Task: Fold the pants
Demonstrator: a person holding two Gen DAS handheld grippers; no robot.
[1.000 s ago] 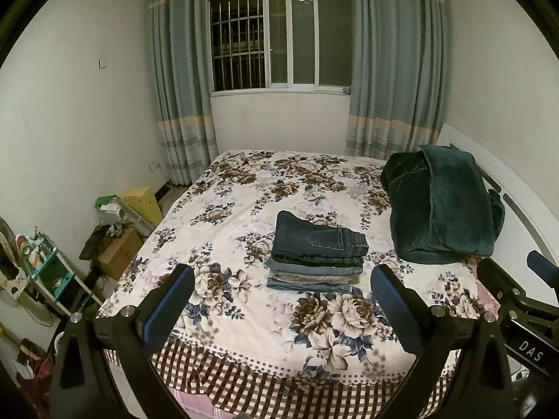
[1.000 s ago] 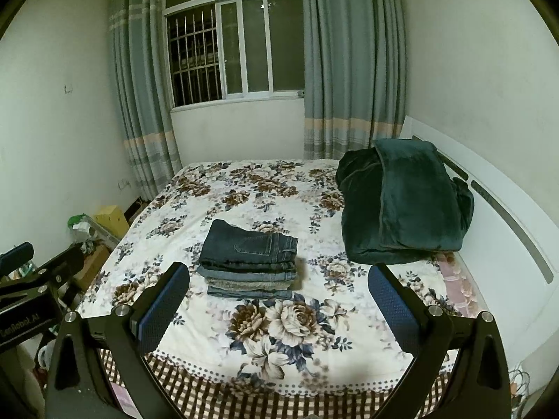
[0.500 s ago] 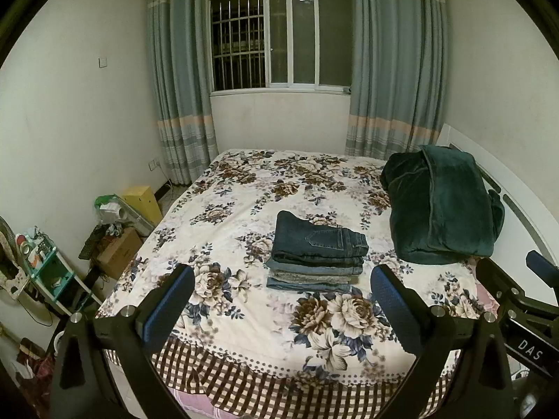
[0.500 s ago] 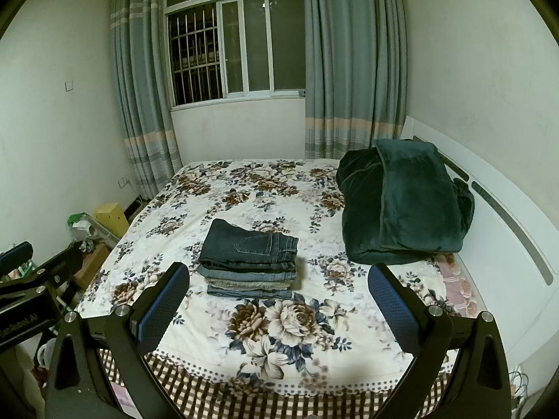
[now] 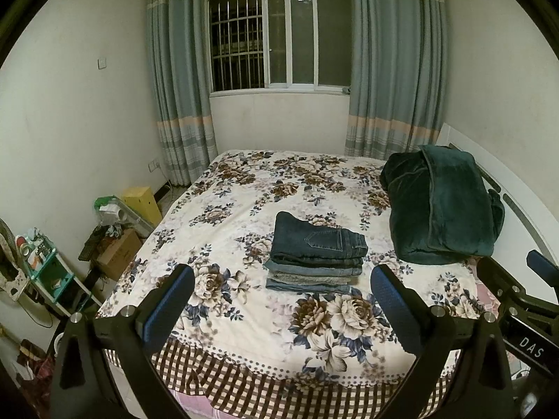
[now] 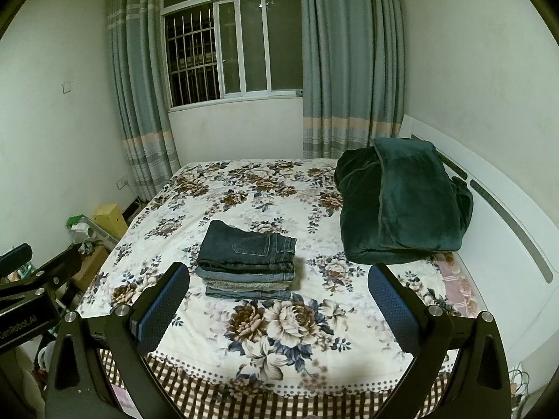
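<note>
1. Both the left gripper [image 5: 283, 291] and the right gripper [image 6: 279, 289] hang at the foot of the bed [image 5: 244, 317], jaws wide apart and empty.
2. The pants [image 5: 316, 253] lie folded in a neat stack mid-bed, so the folding looks finished.
3. No unfolded pair shows; any next move means finding one.
4. A green blanket [image 5: 440, 206] sits beside the stack, apart from it.

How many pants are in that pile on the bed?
4, stacked in one pile mid-bed: dark jeans on top, blue jeans under them, a grayish pair next, blue jeans at the bottom. Thinner ones could hide between.
</note>
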